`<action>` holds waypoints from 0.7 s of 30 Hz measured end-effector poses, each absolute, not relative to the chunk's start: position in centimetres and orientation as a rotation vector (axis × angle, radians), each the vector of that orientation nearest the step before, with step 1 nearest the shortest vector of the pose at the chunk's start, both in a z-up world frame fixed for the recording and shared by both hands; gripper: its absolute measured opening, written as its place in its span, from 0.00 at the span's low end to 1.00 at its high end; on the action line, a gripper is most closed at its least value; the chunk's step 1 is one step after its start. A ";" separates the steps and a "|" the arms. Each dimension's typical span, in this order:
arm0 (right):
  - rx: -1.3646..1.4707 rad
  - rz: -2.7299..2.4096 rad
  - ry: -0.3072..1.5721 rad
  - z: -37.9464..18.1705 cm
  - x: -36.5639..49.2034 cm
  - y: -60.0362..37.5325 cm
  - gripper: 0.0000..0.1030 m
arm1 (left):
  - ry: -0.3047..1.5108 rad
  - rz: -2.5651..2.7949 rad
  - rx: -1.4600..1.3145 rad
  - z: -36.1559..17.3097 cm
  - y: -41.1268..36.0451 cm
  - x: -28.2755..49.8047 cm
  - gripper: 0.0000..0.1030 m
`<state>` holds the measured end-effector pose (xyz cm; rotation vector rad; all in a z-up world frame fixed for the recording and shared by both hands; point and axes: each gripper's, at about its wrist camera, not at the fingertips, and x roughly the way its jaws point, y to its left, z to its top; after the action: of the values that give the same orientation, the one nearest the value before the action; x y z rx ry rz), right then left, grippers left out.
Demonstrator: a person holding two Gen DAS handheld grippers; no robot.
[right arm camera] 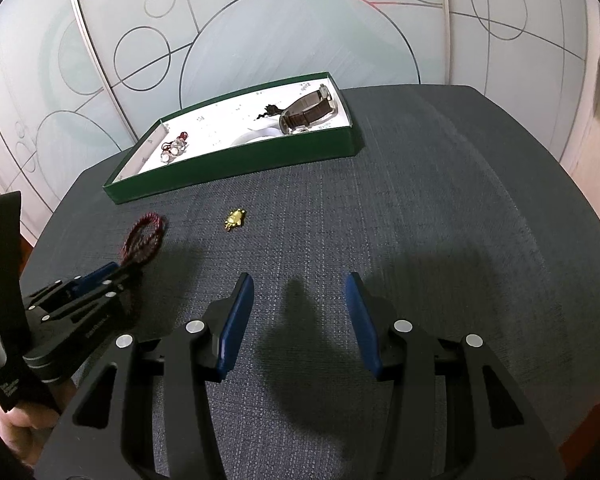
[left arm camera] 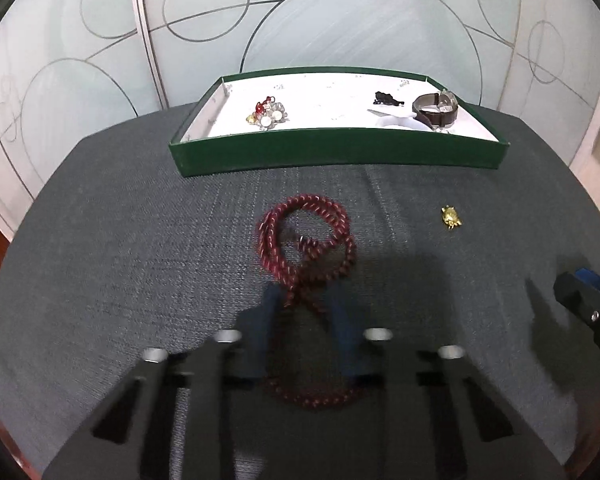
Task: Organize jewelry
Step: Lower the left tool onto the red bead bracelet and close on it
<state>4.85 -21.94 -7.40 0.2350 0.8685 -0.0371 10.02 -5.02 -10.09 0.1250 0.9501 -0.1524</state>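
Done: I see watch [left arm camera: 436, 109] and earrings [left arm camera: 269, 115] in tray [left arm camera: 332, 152].
Left: bead necklace [left arm camera: 308, 236], gold charm [left arm camera: 451, 218] on desk [left arm camera: 120, 240].
Left tool [left arm camera: 306, 304]: clenching around the necklace.
Right tool [right arm camera: 300, 320]: released, empty.

Left gripper [left arm camera: 306, 304] fingers nearly closed — right gripper [right arm camera: 300, 300] fingers apart.

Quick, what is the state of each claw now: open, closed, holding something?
Left claw: closed on the red bead necklace, which lies on the table.
Right claw: open, holding nothing.
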 end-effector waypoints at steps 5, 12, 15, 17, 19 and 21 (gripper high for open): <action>0.227 -0.035 0.871 -7.5 4.9 -21.6 0.46 | 0.948 -0.131 0.115 -9.8 -3.7 10.3 0.06; 0.217 -0.026 0.874 -7.6 5.3 -21.0 0.46 | 0.911 -0.097 0.064 -8.1 -1.0 10.8 0.05; 0.205 -0.013 0.882 -7.8 5.9 -20.3 0.46 | 0.899 -0.083 0.050 -7.5 -0.1 11.1 0.05; 0.198 -0.007 0.887 -7.9 6.3 -20.0 0.46 | 0.894 -0.071 0.042 -7.4 0.5 11.3 0.05; 0.187 -0.001 0.894 -8.1 7.0 -19.5 0.46 | 0.895 -0.062 0.032 -7.4 0.9 11.4 0.05; 0.179 0.004 0.902 -8.4 7.9 -19.2 0.46 | 0.897 -0.052 0.023 -7.5 1.4 11.6 0.05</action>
<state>7.87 -19.16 -8.43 0.1792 0.9024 0.0040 11.60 1.42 -7.51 0.0226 0.8966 -0.0525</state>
